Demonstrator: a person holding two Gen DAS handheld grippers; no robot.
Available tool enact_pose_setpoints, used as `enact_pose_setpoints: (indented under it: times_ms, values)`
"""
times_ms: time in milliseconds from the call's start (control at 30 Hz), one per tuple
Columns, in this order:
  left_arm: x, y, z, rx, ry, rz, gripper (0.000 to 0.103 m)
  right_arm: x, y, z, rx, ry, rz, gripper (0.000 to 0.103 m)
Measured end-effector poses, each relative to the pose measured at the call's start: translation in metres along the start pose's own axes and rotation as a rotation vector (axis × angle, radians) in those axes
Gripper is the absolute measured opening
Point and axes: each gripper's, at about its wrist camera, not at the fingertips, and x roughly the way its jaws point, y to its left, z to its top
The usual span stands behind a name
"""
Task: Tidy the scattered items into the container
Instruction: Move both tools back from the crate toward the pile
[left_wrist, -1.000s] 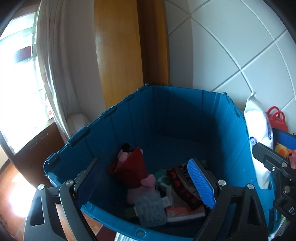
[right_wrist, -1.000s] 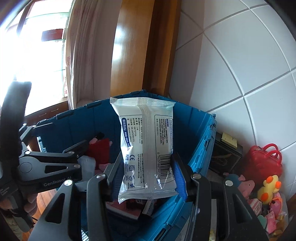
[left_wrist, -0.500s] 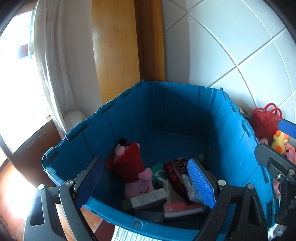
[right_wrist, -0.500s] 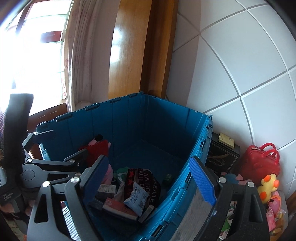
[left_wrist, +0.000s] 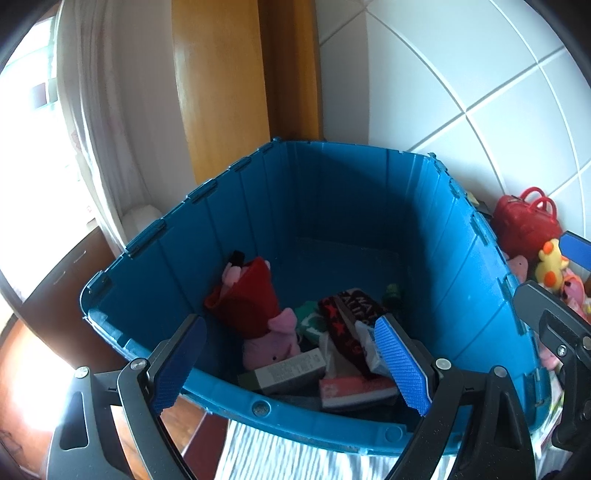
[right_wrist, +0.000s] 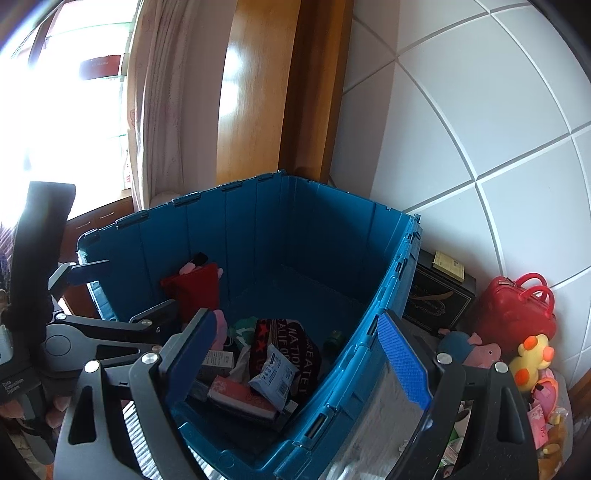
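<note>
A blue crate (left_wrist: 354, 206) (right_wrist: 332, 236) stands in a corner and holds several items: a pink pig plush in red (left_wrist: 255, 302), a dark printed cloth (right_wrist: 295, 343), a white wipes packet (right_wrist: 275, 374), a pink box (right_wrist: 240, 397) and a grey box (left_wrist: 284, 371). My left gripper (left_wrist: 291, 365) is open and empty over the crate's near rim. My right gripper (right_wrist: 295, 365) is open and empty above the crate's right front corner. The left gripper also shows in the right wrist view (right_wrist: 88, 295), at the left.
Right of the crate lie loose items: a red handbag (right_wrist: 517, 310) (left_wrist: 524, 225), a yellow duck toy (right_wrist: 532, 358) (left_wrist: 550, 266), a pig plush (right_wrist: 476, 347) and a black box (right_wrist: 439, 295). A white tiled wall, a wooden door frame and a curtain stand behind.
My right gripper opened and dropped the white wipes packet into the crate, where it lies on the dark cloth. Both views have drawn back slightly from the crate.
</note>
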Motion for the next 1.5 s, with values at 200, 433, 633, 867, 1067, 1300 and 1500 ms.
enact_pose_setpoints:
  times_ms: [200,433,633,867,1067,1300,1500]
  values:
    - [-0.016,-0.015,-0.001,0.006,-0.034,-0.018,0.093,-0.017,-0.012,-0.004,0.027,-0.017,-0.024,0.090]
    - [-0.043,-0.060,0.000,0.030,-0.086,-0.074,0.093,-0.046,-0.044,-0.022,0.065,-0.028,-0.084,0.090]
    - [-0.064,-0.127,-0.003,0.095,-0.108,-0.140,0.094,-0.086,-0.098,-0.048,0.115,-0.040,-0.154,0.090]
    - [-0.083,-0.217,-0.013,0.174,-0.107,-0.219,0.094,-0.132,-0.174,-0.088,0.194,-0.041,-0.239,0.099]
    - [-0.086,-0.291,-0.031,0.253,-0.075,-0.275,0.094,-0.160,-0.234,-0.134,0.274,-0.016,-0.303,0.099]
    - [-0.067,-0.358,-0.067,0.326,0.019,-0.322,0.094,-0.163,-0.291,-0.201,0.373,0.090,-0.347,0.103]
    - [-0.022,-0.399,-0.124,0.387,0.188,-0.343,0.094,-0.140,-0.321,-0.272,0.460,0.246,-0.349,0.103]
